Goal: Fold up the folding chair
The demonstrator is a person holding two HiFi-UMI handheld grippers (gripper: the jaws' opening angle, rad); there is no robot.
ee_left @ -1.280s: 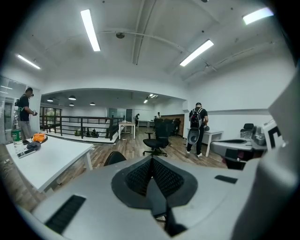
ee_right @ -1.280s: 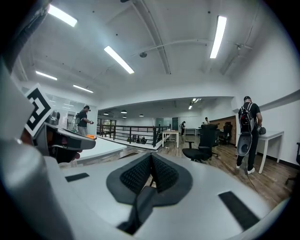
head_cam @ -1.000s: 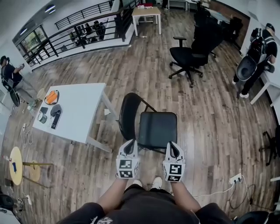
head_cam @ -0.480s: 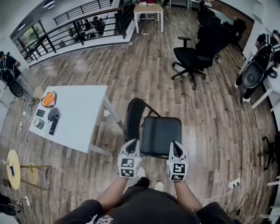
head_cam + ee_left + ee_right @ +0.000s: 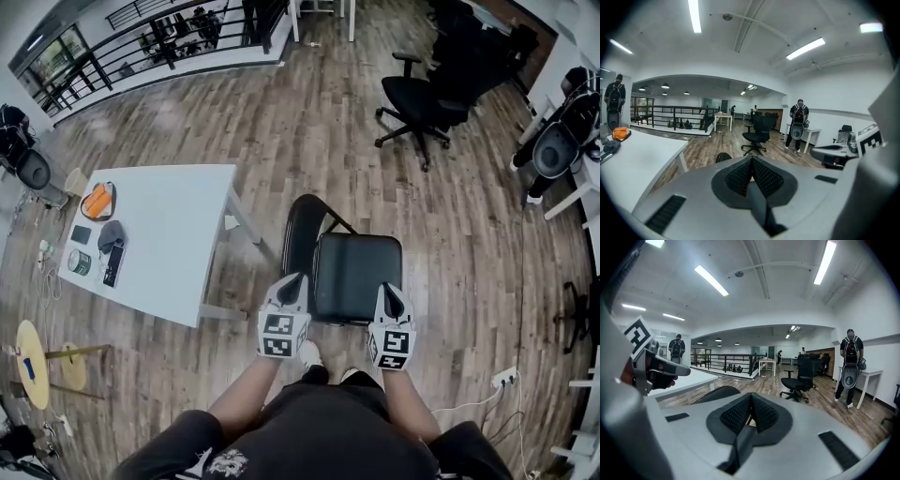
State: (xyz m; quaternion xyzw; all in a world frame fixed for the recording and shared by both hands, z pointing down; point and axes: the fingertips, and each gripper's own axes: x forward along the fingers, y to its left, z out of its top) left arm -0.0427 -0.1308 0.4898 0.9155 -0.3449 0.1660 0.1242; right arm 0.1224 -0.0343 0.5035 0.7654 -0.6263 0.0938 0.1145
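Open office hall, brown wood-plank floor (image 5: pixel 281 131); black metal railing (image 5: pixel 141 56) along the far edge. White rectangular bench (image 5: pixel 178 244) at left (small clutter at its outer end). Black wheeled office chair (image 5: pixel 414 94) well beyond. Black folding chair with padded seat (image 5: pixel 356 277) stands unfolded on the floor beside the bench. Left tool (image 5: pixel 294 279) and right tool (image 5: pixel 390 291) both closed, empty, near the seat's front corners.

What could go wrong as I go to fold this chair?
The left gripper and right gripper are both shut near the front edge of the folding chair. Reaching in like that may only shove it along the floor. Its backrest stands close to a leg of the white table and may knock it while folding.
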